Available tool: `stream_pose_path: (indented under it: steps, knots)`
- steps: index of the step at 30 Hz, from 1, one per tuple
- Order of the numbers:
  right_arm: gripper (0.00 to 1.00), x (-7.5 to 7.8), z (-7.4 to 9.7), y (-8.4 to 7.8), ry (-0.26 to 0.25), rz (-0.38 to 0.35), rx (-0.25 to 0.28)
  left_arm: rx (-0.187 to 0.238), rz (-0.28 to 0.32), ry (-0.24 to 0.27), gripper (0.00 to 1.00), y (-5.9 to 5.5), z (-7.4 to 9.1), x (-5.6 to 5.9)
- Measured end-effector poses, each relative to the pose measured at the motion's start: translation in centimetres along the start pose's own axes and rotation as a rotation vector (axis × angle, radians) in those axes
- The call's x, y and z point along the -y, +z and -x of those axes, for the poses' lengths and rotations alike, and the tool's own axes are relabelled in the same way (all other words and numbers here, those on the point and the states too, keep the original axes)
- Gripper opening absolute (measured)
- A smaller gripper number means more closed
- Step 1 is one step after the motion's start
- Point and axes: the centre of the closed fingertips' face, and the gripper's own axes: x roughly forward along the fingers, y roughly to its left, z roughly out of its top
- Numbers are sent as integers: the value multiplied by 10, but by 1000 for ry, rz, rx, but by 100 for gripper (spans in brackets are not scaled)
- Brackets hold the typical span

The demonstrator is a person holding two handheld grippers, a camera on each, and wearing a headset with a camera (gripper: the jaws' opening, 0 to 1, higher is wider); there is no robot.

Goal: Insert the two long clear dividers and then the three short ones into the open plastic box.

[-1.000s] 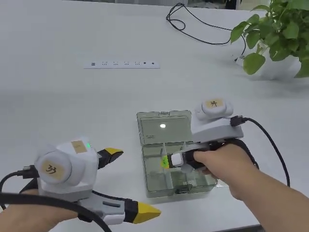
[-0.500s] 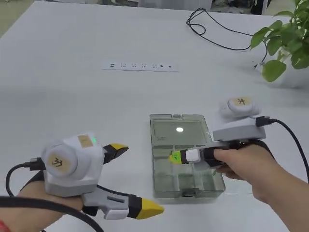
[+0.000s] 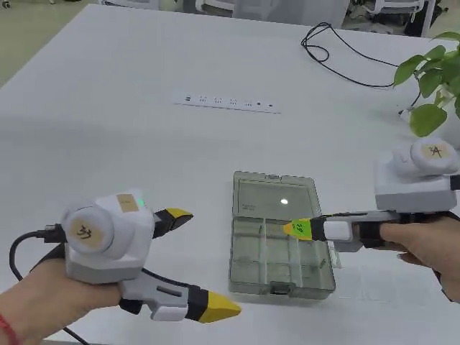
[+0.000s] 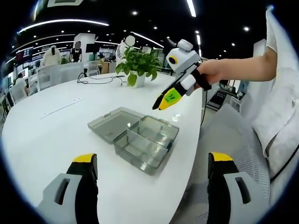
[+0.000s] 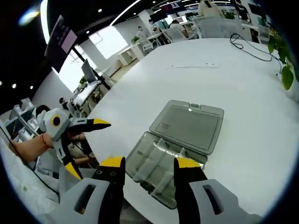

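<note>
The left gripper (image 3: 201, 262) hangs wide open at nine o'clock of the smoky clear plastic box (image 3: 234, 251), whose clear dividers (image 3: 264, 248) seem seated, though they are hard to count. The right gripper (image 3: 298, 228), narrow and empty, has lifted out toward three o'clock, so insertion looks finished.

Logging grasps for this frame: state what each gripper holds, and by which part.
Nothing is held. The left gripper is open with an empty gap between its jaws. The right gripper is also open and empty, near the plastic box.
</note>
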Motion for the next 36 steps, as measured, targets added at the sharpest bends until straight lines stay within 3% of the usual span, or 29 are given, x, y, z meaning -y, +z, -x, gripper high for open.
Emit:
stream_pose_path:
  steps: [4, 8, 9, 11, 13, 17, 23, 26, 33, 36]
  knots:
    - [48, 4, 13, -6, 14, 82, -24, 6, 6, 13, 100, 0, 0, 0]
    - [54, 2, 22, -16, 46, 212, -63, 8, 10, 22, 100, 1, 0, 1]
    - [53, -1, 25, -18, 69, 281, -69, 10, 9, 25, 100, 2, 0, 2]
    - [52, 2, 29, -24, 63, 316, -95, 12, 9, 31, 100, 2, 2, 1]
    - [56, 1, 31, -30, 89, 365, -117, 17, 11, 38, 100, 3, 3, 0]
    - [60, 16, 35, -50, 69, 548, -214, 15, 11, 49, 100, 1, 5, -2]
    - [58, 40, 32, -78, 80, 708, -348, 18, 17, 58, 100, 1, 7, -4]
    - [56, 66, 27, -94, 72, 794, -430, 20, 21, 61, 100, 1, 7, -5]
    - [47, 91, 16, -106, 63, 885, -502, 21, 34, 60, 100, -3, 6, -3]
    - [46, 93, 10, -109, 72, 909, -524, 21, 39, 59, 100, -4, 6, -3]
